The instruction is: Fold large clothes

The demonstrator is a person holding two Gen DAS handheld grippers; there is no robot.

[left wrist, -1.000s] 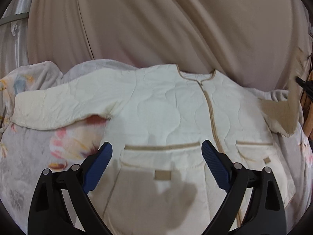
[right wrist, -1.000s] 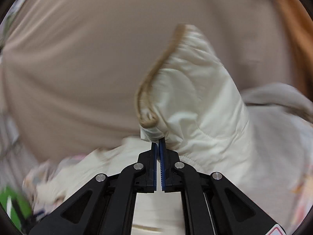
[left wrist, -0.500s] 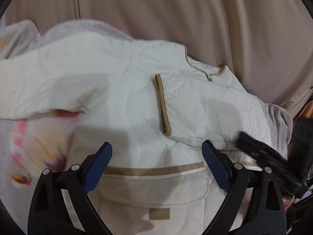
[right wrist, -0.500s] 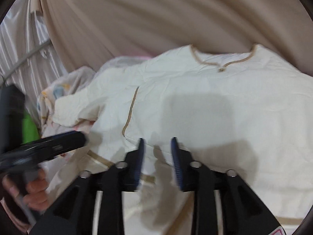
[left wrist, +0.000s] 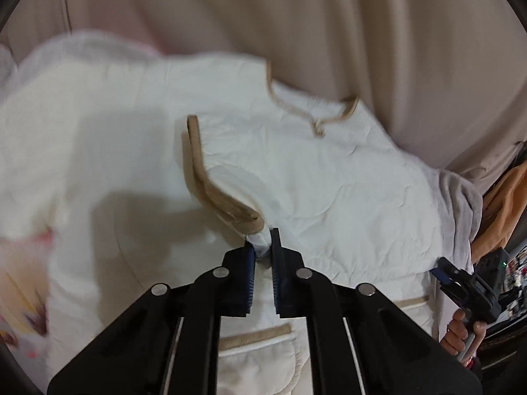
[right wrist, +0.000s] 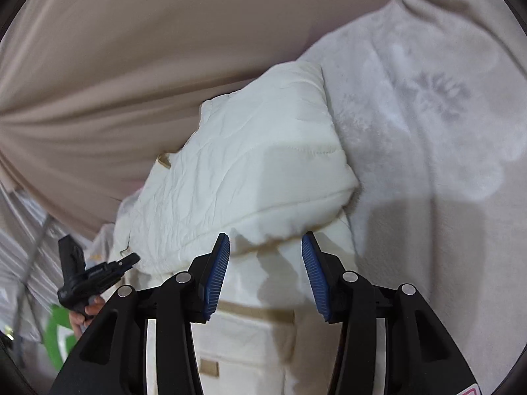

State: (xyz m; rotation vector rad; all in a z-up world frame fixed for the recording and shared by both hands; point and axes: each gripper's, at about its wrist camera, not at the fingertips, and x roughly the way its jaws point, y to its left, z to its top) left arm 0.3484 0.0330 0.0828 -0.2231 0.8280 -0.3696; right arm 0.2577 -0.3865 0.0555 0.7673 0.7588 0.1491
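Observation:
A cream quilted jacket (left wrist: 313, 171) with tan trim lies spread on a pale blanket. Its right sleeve is folded across the chest, with the tan cuff (left wrist: 210, 184) near the middle. My left gripper (left wrist: 262, 250) is shut on the corner of that cuff. My right gripper (right wrist: 265, 260) is open and empty, above the folded shoulder of the jacket (right wrist: 250, 177) at its right side. The right gripper also shows in the left wrist view (left wrist: 461, 283) at the far right, and the left gripper shows in the right wrist view (right wrist: 98, 270) at the left.
A beige curtain (left wrist: 329, 33) hangs behind the bed. The grey floral blanket (right wrist: 428, 115) stretches to the right of the jacket. An orange cloth (left wrist: 507, 197) hangs at the far right. A green object (right wrist: 59, 335) sits low on the left.
My left gripper has closed on the cuff of the folded sleeve. My right gripper has let go, opened wide and swung right to the jacket's shoulder edge.

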